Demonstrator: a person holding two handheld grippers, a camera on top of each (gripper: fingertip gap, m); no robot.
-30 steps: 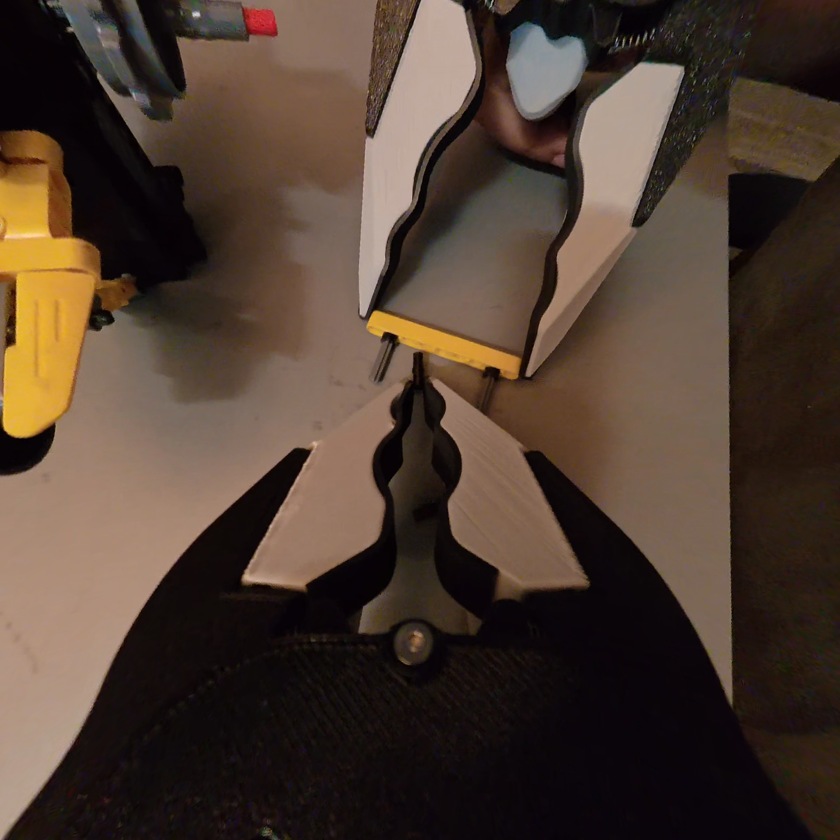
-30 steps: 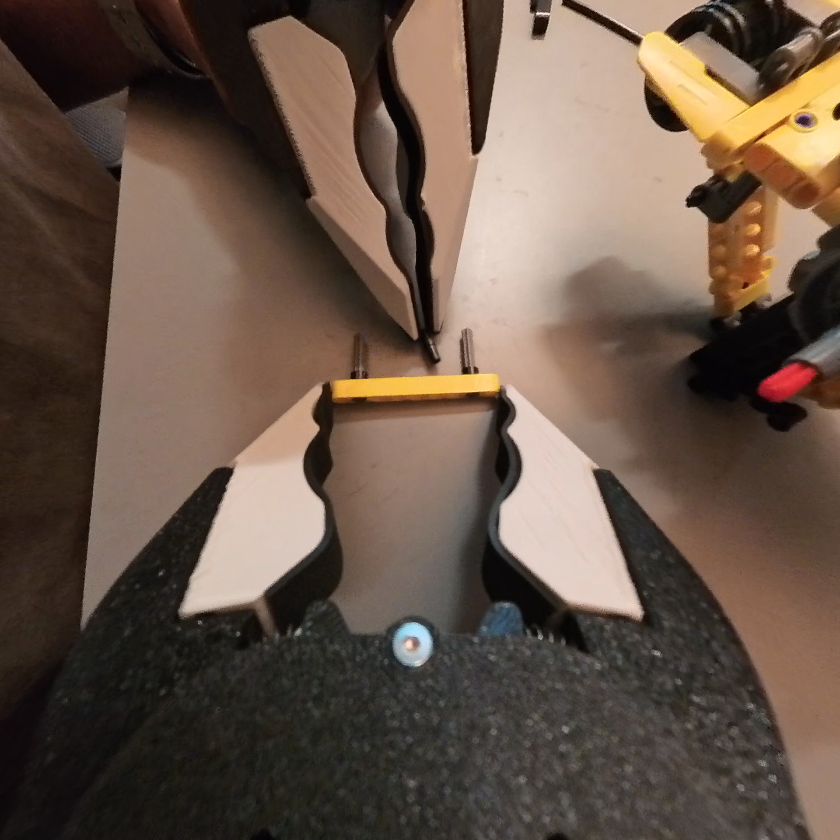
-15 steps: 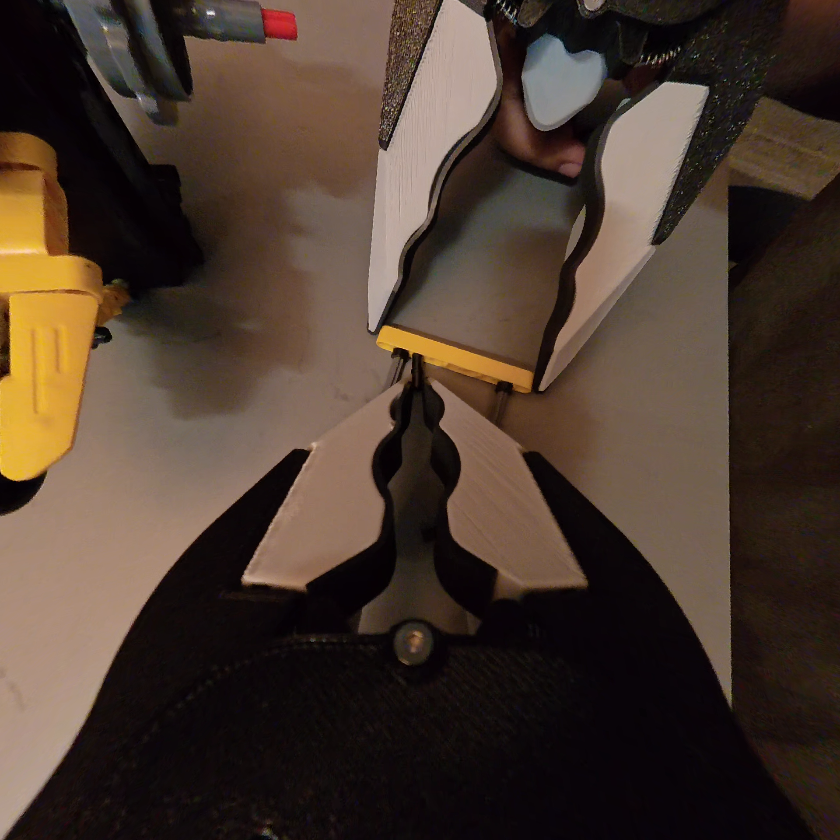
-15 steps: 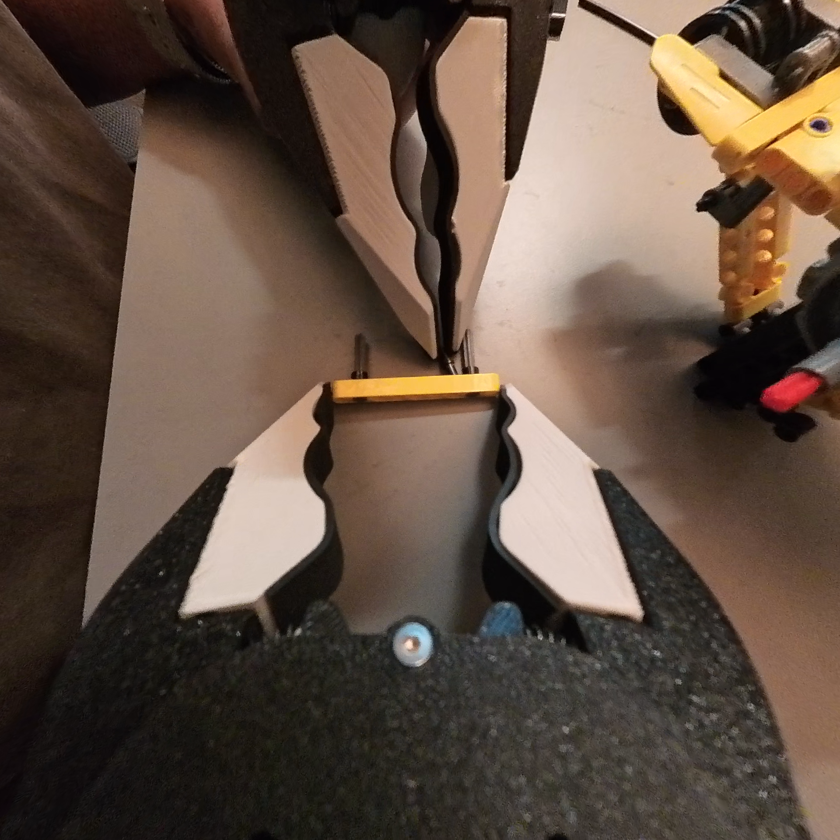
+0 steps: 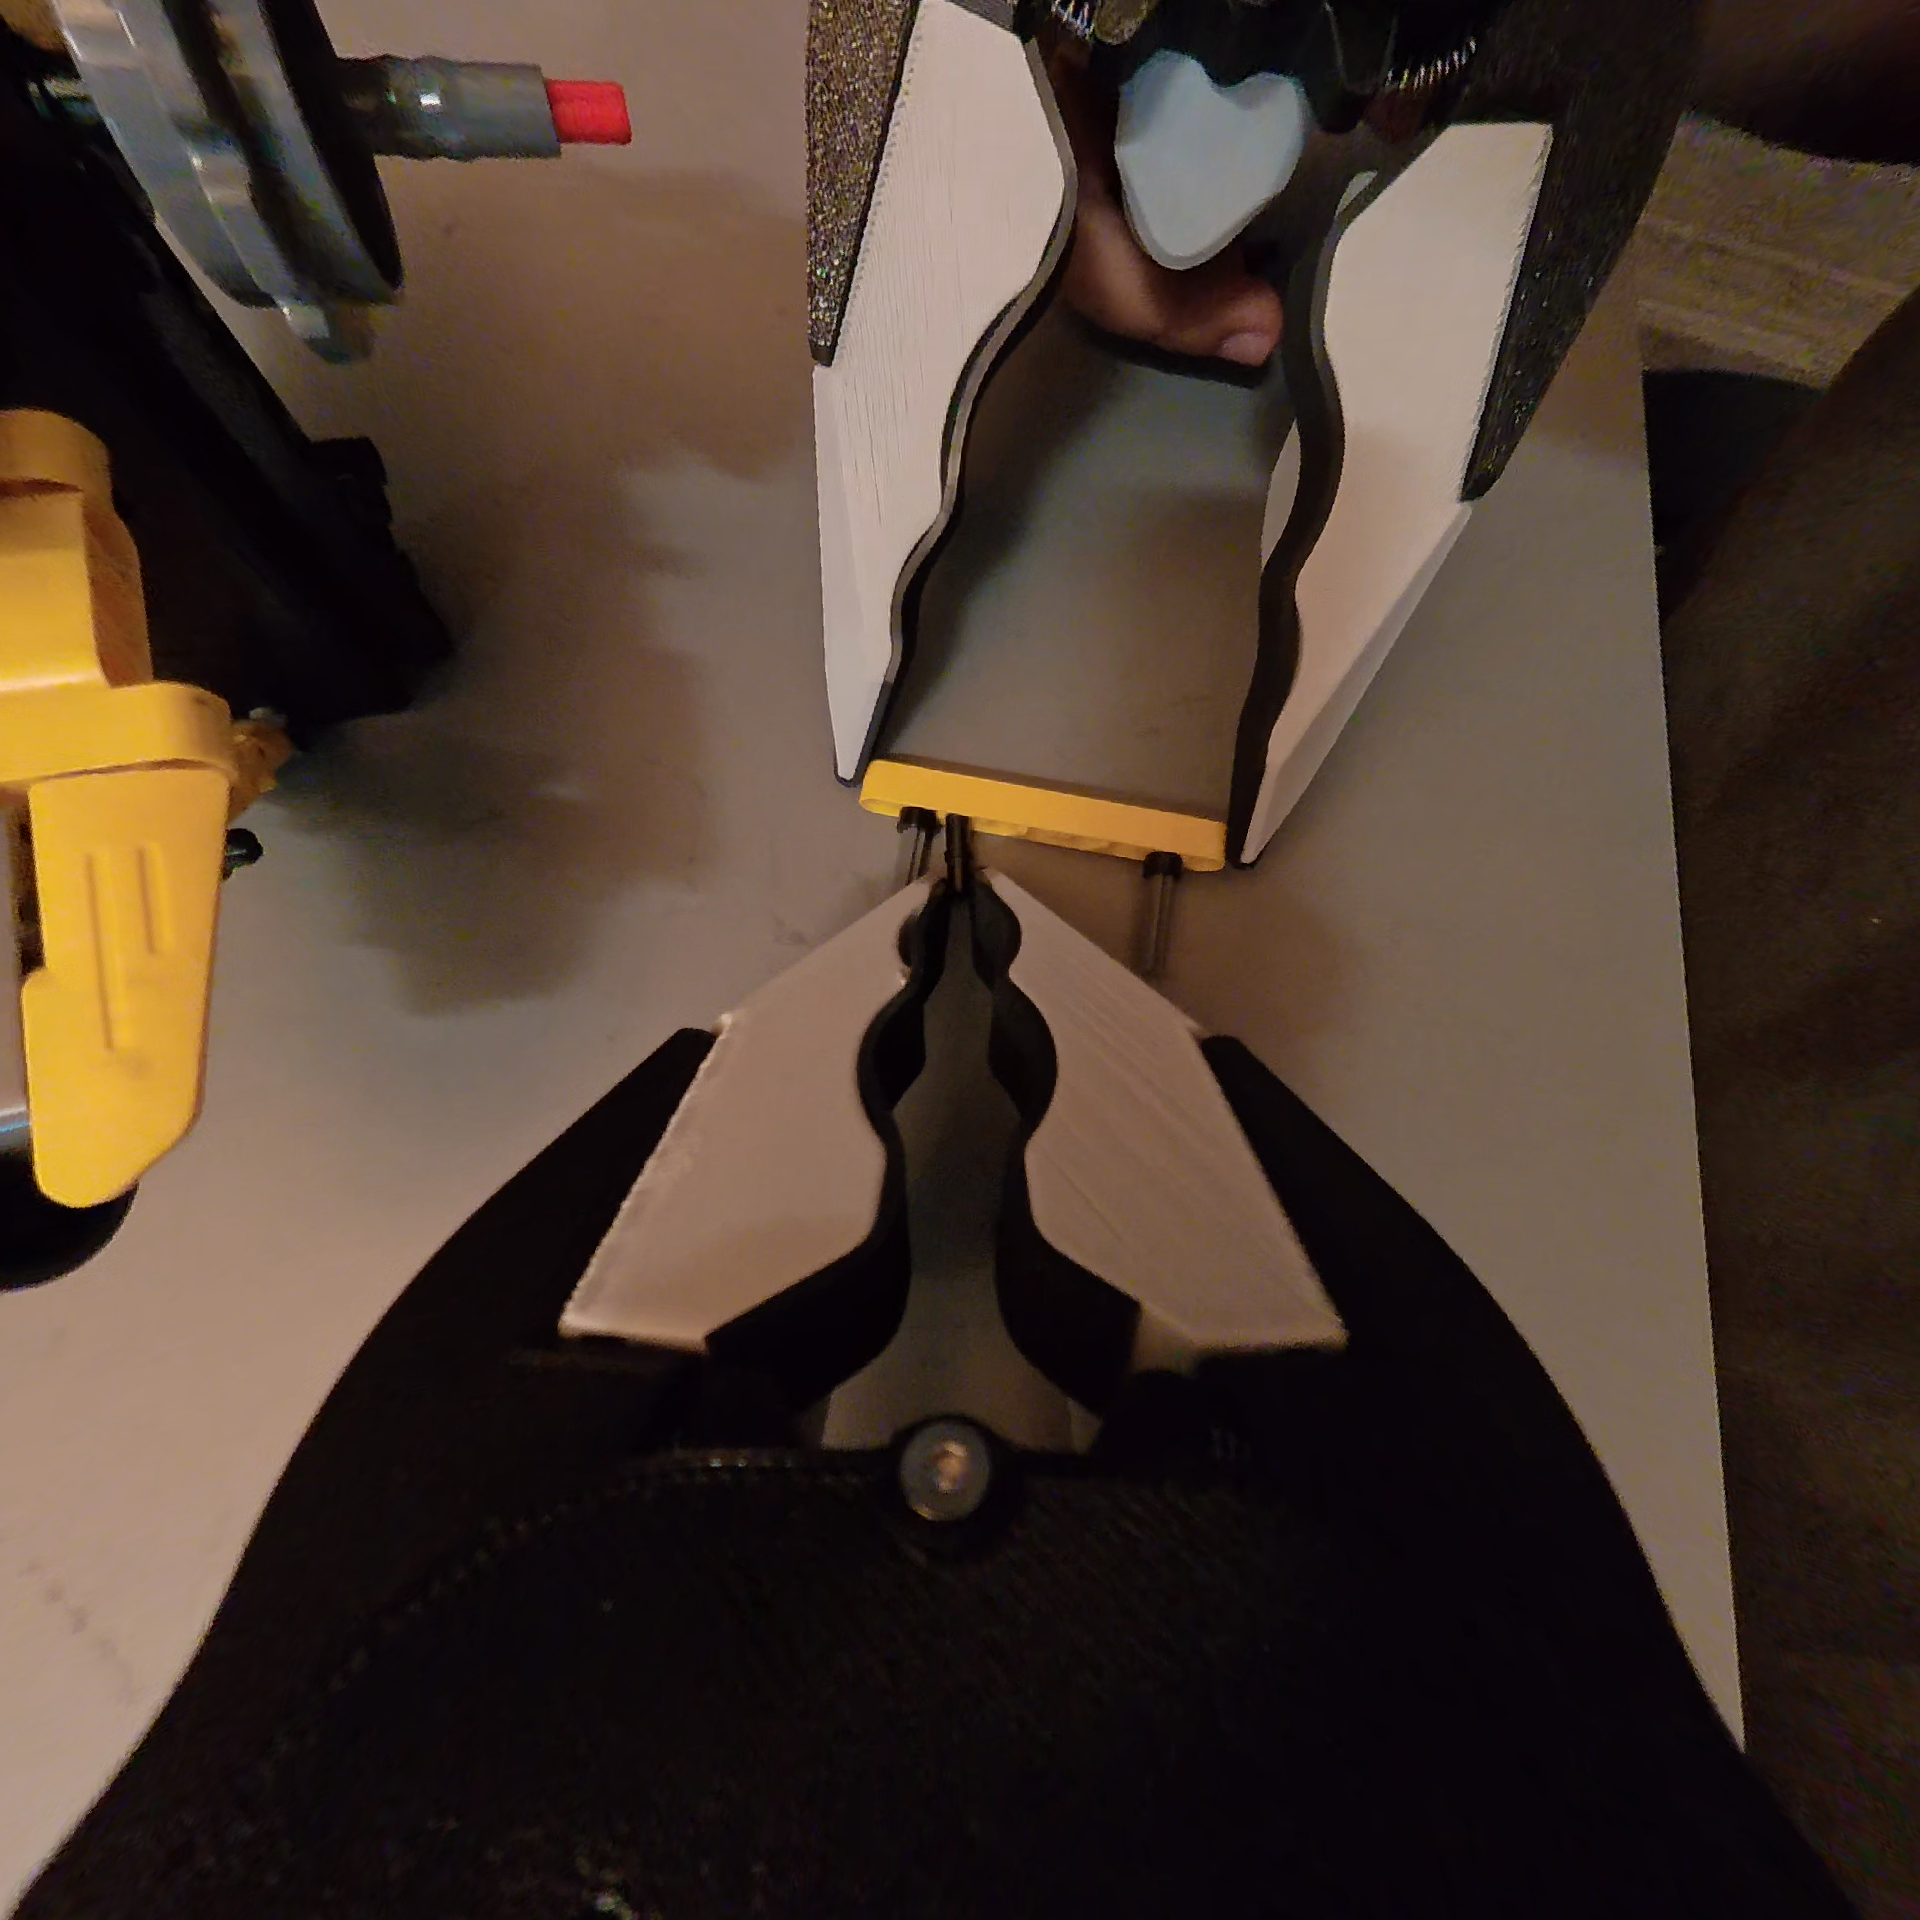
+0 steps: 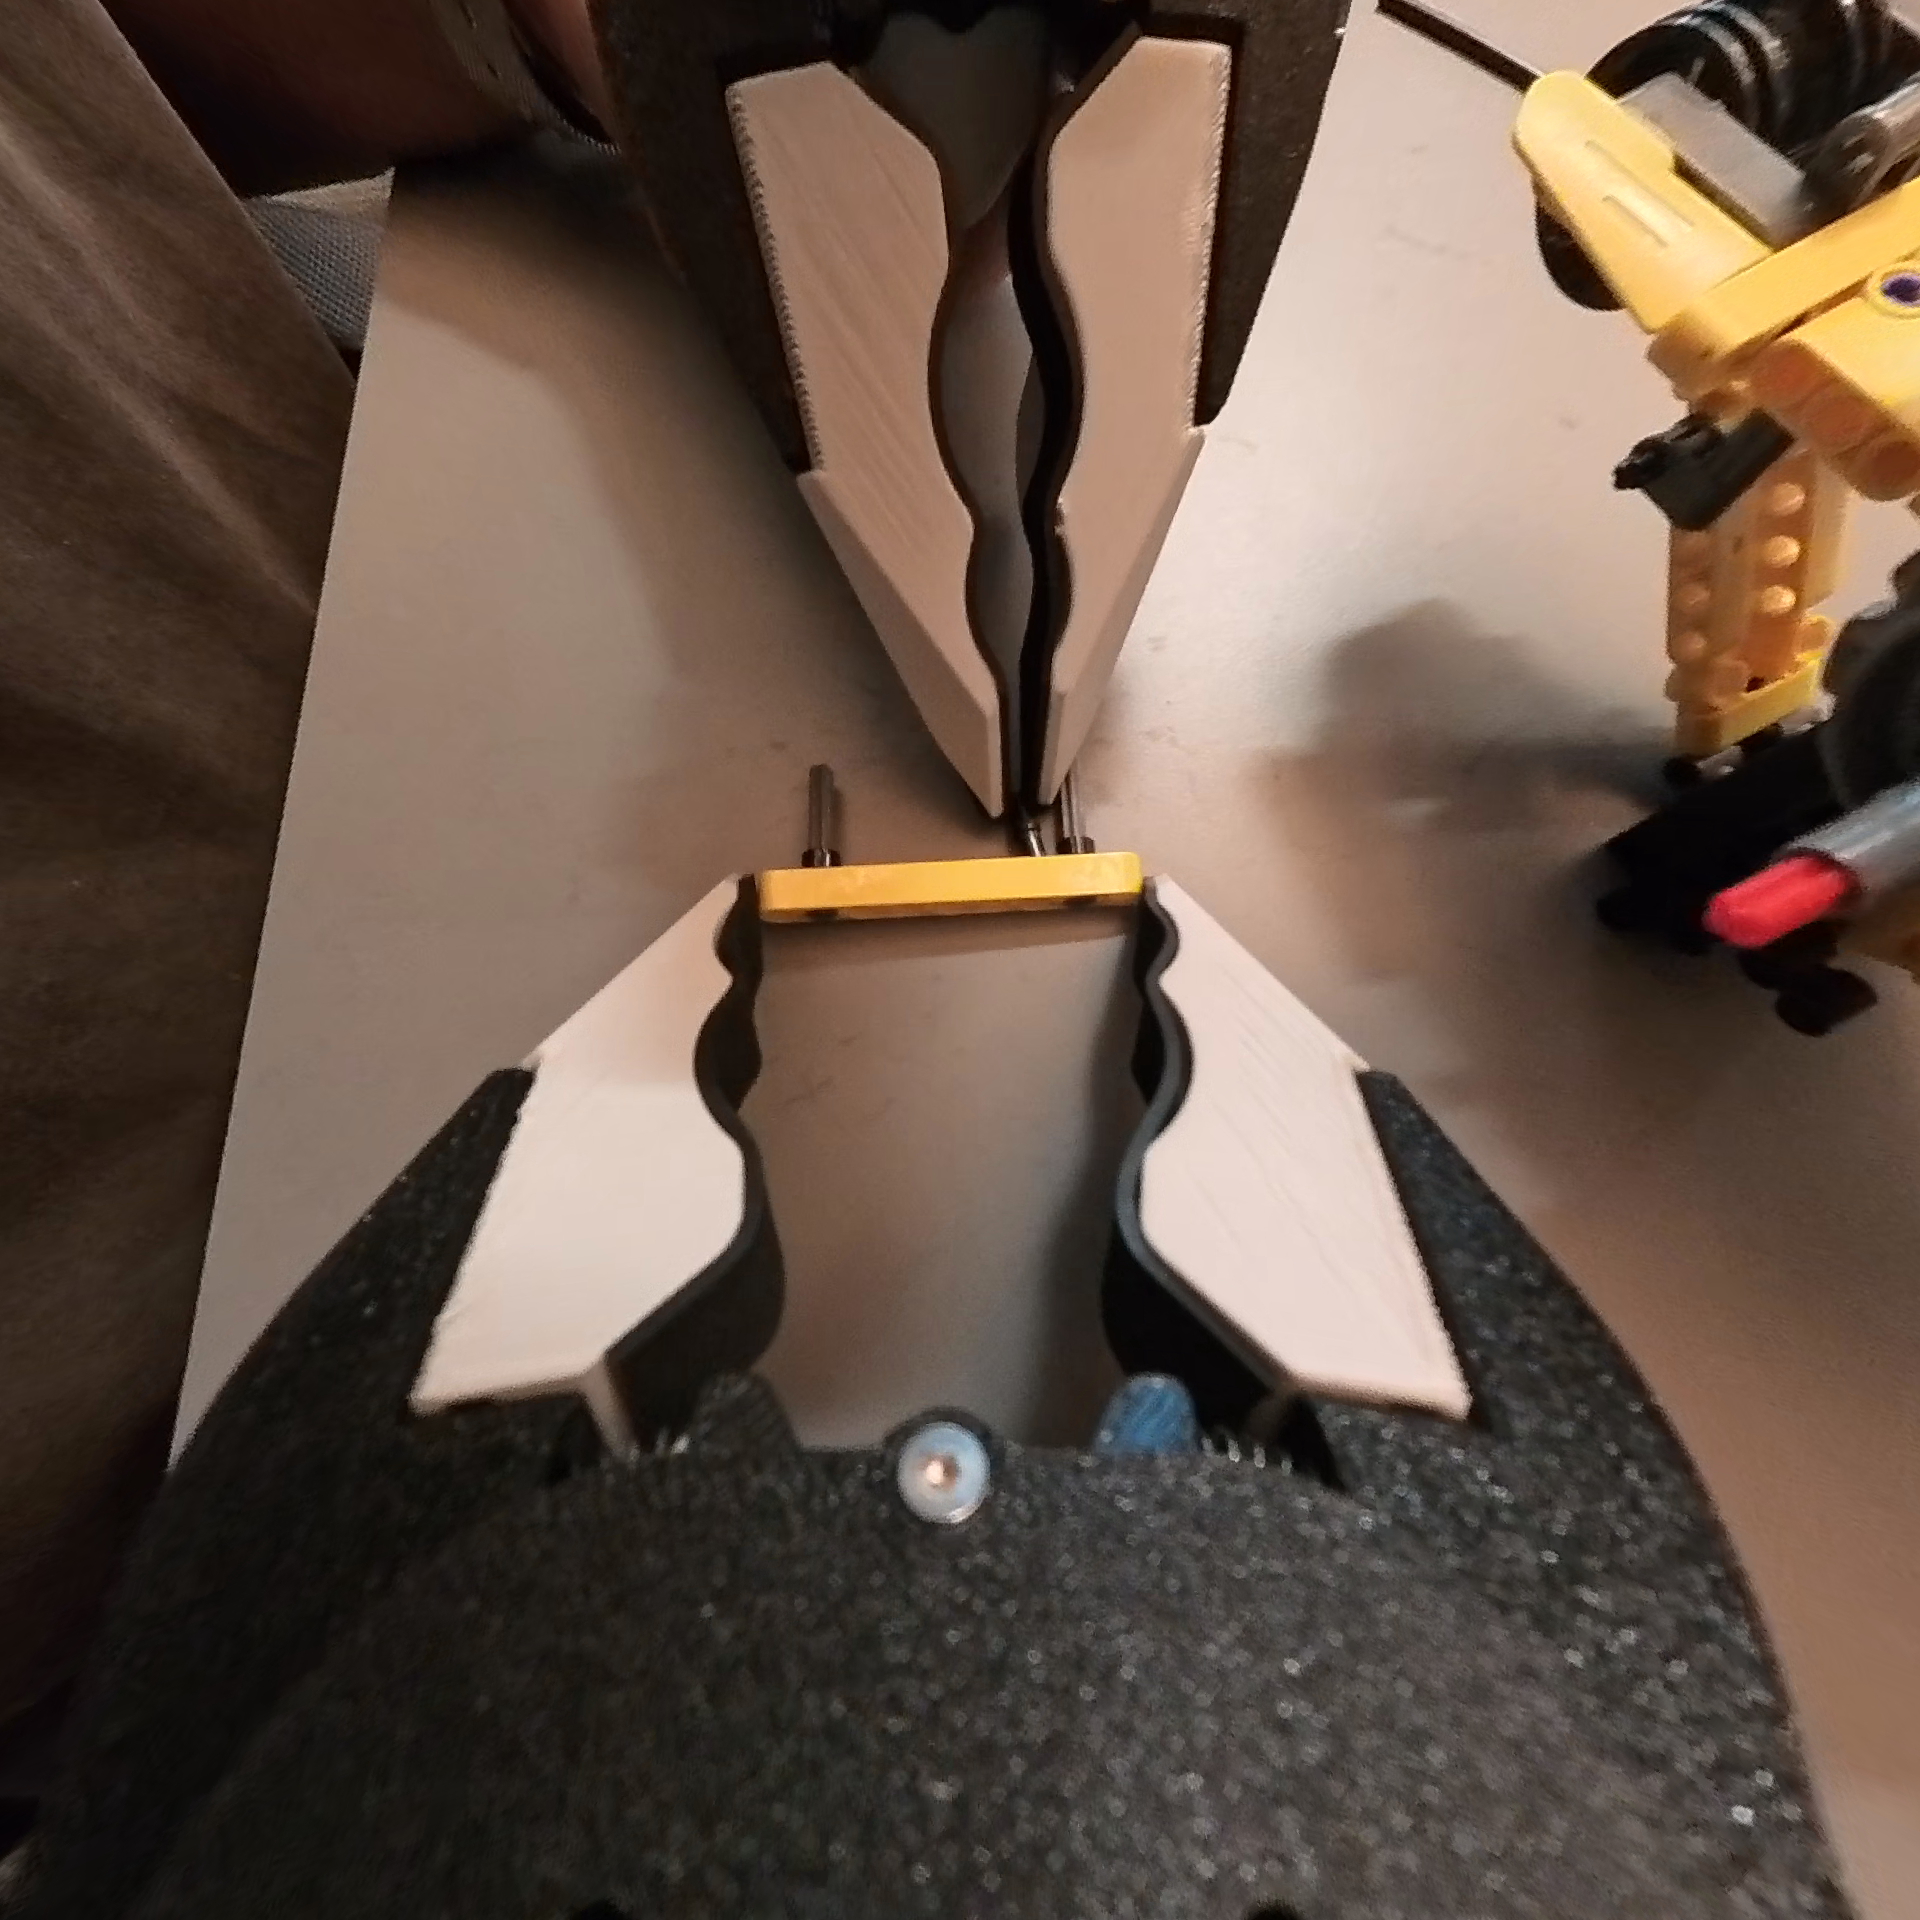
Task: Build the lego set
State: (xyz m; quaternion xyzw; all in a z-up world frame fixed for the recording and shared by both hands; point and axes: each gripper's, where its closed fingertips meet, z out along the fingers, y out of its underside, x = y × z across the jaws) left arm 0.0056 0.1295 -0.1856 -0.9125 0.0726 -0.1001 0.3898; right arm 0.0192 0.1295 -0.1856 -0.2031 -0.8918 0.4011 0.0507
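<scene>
Right gripper (image 6: 951, 888) clamps the yellow beam (image 6: 951, 883); left gripper (image 5: 956, 883) pinches a thin dark pin (image 5: 954, 847); only the left view shows a fingertip (image 5: 1195, 312).

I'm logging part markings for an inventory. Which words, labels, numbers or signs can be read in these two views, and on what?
No text can be read in either view.
The yellow beam in the right gripper is plain.
The black pin in the left gripper is too small to show any marks.
The yellow panel has only two raised lines, not writing.
The red-tipped grey rod shows no print.
</scene>
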